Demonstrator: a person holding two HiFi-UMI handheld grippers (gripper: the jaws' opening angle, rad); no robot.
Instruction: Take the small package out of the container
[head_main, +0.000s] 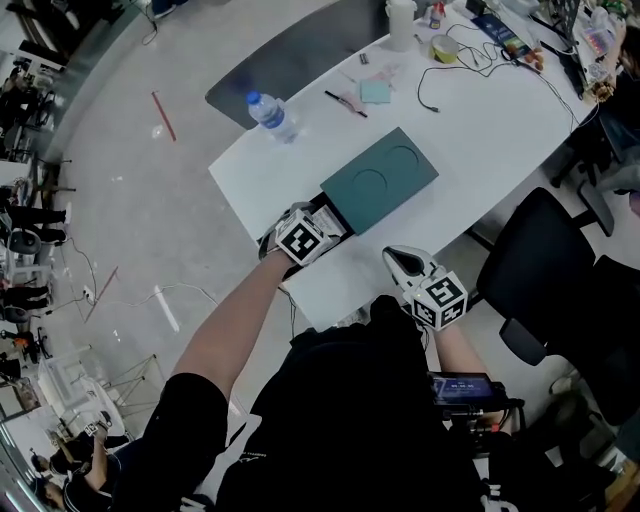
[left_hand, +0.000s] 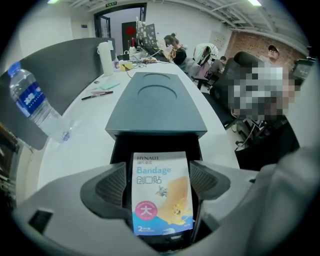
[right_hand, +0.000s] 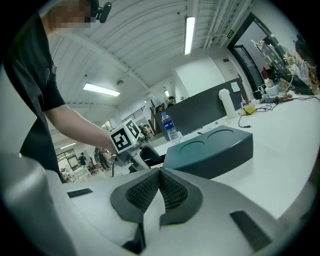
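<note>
A dark teal container (head_main: 385, 175) lies on the white table (head_main: 480, 120), its drawer pulled out at the near end. In the left gripper view a small Bandage package (left_hand: 161, 192) lies in that black drawer, below the container's lid (left_hand: 155, 107). My left gripper (left_hand: 161, 180) points steeply down over the drawer and stands open, one pad on each side of the package. In the head view the left gripper (head_main: 332, 218) is at the container's near end. My right gripper (head_main: 398, 258) hovers at the table's front edge, shut and empty; its own view shows its pads (right_hand: 159, 185) together, with the container (right_hand: 215, 150) ahead.
A water bottle (head_main: 270, 115) stands left of the container near the table's far-left edge. A pen (head_main: 345, 103), a sticky note (head_main: 376, 92), a tape roll (head_main: 445, 48) and cables lie further back. A black office chair (head_main: 545, 260) stands to the right.
</note>
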